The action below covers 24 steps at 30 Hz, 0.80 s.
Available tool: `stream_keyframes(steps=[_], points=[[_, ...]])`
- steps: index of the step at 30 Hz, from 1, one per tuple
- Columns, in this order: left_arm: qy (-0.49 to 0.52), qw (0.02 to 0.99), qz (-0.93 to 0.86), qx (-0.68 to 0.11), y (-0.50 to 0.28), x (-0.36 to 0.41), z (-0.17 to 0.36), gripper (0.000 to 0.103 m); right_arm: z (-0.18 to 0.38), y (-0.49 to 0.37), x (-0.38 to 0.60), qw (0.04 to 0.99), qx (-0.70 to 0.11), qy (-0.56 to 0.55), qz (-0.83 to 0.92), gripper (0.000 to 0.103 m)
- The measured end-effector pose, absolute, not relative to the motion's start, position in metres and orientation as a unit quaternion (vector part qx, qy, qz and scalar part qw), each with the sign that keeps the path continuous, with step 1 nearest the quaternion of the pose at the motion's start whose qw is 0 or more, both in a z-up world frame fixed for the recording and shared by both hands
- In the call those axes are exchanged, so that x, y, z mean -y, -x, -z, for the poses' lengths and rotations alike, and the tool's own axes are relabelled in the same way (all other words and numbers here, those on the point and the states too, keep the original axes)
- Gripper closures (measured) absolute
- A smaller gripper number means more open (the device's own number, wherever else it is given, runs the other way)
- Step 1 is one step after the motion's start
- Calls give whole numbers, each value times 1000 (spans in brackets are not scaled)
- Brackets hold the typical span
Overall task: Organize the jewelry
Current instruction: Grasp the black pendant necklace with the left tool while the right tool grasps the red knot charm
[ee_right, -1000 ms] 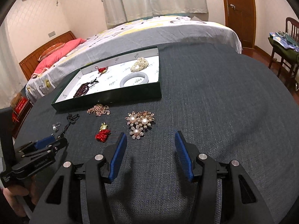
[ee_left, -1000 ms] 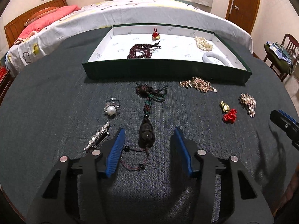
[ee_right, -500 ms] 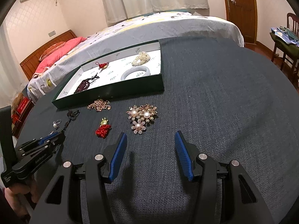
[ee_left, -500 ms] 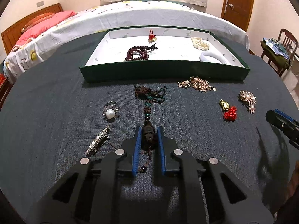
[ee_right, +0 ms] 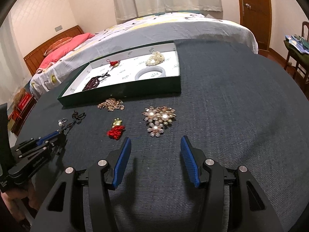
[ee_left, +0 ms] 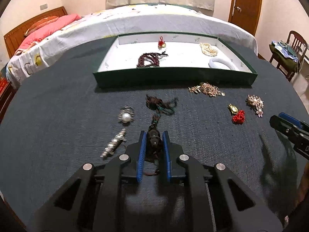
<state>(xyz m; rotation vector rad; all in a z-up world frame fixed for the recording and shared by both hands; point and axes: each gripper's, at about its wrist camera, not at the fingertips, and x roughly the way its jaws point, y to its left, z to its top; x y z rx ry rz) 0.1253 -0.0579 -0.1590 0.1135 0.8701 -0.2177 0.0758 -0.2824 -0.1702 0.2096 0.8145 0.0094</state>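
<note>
My left gripper (ee_left: 154, 135) is shut on the dark pendant (ee_left: 153, 138) of a dark corded tassel necklace, lifted slightly; its tassel (ee_left: 161, 103) still lies on the dark table. The left gripper also shows in the right wrist view (ee_right: 51, 138). My right gripper (ee_right: 155, 145) is open and empty, just short of a pearl flower brooch (ee_right: 159, 118). The green tray (ee_left: 173, 75) with a white inside holds dark red beads (ee_left: 148, 60), a red charm (ee_left: 161, 43), a cream bead string (ee_left: 208, 49) and a white bangle (ee_left: 220, 63).
On the table lie a pearl ring (ee_left: 126, 115), a silver hair clip (ee_left: 114, 144), a gold chain pile (ee_left: 206, 89), a red knot charm (ee_left: 237, 114) and the brooch (ee_left: 255, 103). A bed stands behind the table, a chair at right.
My left gripper closed on the dark pendant and has raised it a little; the cord has pulled off the table. The right gripper stayed open and edged closer to the brooch.
</note>
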Motion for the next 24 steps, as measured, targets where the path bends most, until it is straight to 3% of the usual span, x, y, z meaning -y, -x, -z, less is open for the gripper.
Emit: stream_keyframes(steps=[20, 24], points=[[-15, 911, 40, -410, -125, -23, 135, 86, 183, -122, 225, 900, -433, -34, -42, 51], [-6, 911, 31, -412, -127, -32, 135, 86, 185, -123, 219, 900, -434, -10, -35, 56]])
